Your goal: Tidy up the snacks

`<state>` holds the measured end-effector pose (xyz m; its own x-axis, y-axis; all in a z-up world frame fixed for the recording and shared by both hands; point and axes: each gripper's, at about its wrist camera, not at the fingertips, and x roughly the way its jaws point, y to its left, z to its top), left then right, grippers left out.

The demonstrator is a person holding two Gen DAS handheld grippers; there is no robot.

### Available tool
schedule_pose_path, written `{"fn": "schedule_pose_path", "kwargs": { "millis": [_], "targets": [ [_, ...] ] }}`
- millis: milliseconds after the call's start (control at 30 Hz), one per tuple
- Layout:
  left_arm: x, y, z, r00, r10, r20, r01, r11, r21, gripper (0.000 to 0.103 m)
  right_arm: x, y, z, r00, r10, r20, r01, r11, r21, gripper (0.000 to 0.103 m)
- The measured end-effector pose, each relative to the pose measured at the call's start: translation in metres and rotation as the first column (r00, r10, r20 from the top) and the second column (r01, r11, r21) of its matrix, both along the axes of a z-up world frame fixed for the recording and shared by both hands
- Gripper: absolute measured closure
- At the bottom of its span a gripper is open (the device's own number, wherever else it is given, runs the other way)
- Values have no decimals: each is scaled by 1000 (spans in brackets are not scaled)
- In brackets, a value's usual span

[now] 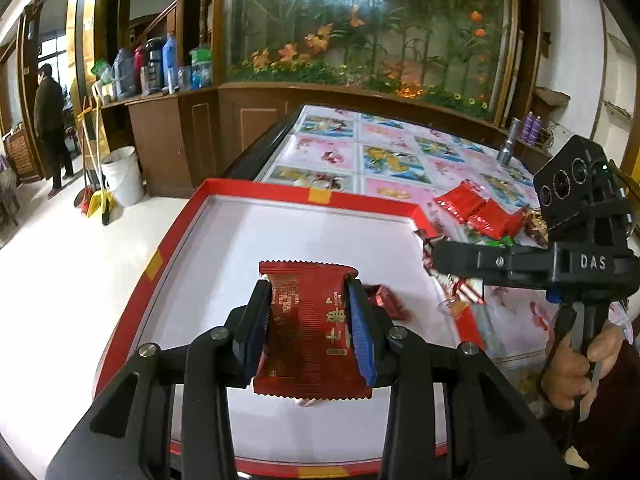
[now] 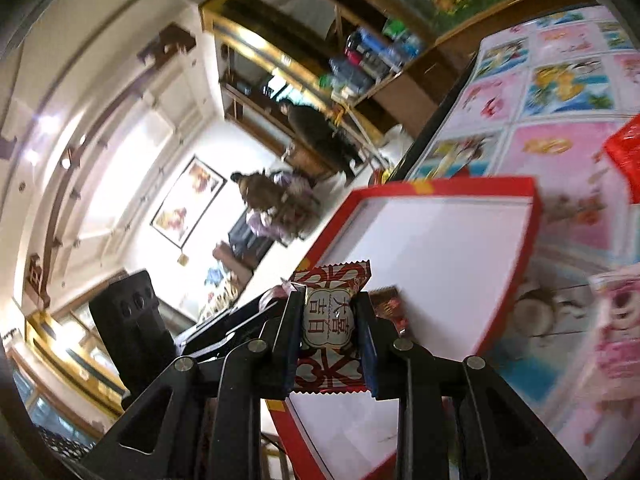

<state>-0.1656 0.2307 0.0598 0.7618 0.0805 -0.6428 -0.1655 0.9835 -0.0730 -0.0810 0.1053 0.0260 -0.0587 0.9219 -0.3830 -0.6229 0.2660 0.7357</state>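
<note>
- We see a table (image 1: 400,152) covered with a cartoon-print cloth, and it fills the right side of both views.
- On it lies a shallow red-rimmed box (image 1: 224,190) with a white floor; in the right wrist view its rim (image 2: 480,184) runs across the middle.
- Our left gripper (image 1: 310,320) is clamped on a dark red snack packet (image 1: 312,328) with gold lettering, which hangs above the box floor.
- Our right gripper (image 2: 328,330) is pinched around a red-and-white patterned snack packet (image 2: 328,320), held over the near corner of the box.
- A loose heap of red snack packets (image 1: 476,208) rests on the cloth just beside the right rim of the box.
- A small dark red sweet (image 1: 386,300) lies on the white floor of the box, close to the left gripper's right finger.
</note>
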Motion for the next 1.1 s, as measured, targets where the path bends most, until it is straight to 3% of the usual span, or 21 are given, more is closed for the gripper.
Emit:
{"fn": "schedule_pose_path", "kwargs": {
  "millis": [300,400,567,667,867,933,1000,1067,1100],
  "targets": [
    [-1,12,-15,999,26,-40,-26,999,-20,67,-21,37,-6,995,87,38,-83,992,-98,75],
    [-1,15,-14,998,52,-36,-52,999,-2,66,-25,34,-4,994,96,46,-90,991,-103,63],
    [-4,17,-7,997,70,-15,-70,998,-4,51,-20,15,5,997,43,63,-39,997,-64,60],
    [-3,10,-2,999,54,-8,-53,998,24,51,-12,-3,11,996,-21,83,25,999,-44,60],
    [3,-11,5,1000,5,6,-5,998,67,39,19,-52,24,981,-167,99,169,985,-19,59],
    [6,-19,6,1000,-12,4,11,997,76,34,32,-84,30,960,-254,117,256,967,-3,57],
    [9,-27,6,1000,-31,-1,31,996,82,32,49,-125,38,919,-367,141,369,929,12,53],
    [12,-33,6,999,-45,-10,45,995,86,32,65,-171,46,842,-507,185,513,858,16,46],
    [14,-37,5,999,-52,-17,53,995,86,32,74,-199,50,781,-587,213,599,801,10,43]
  ]
}}
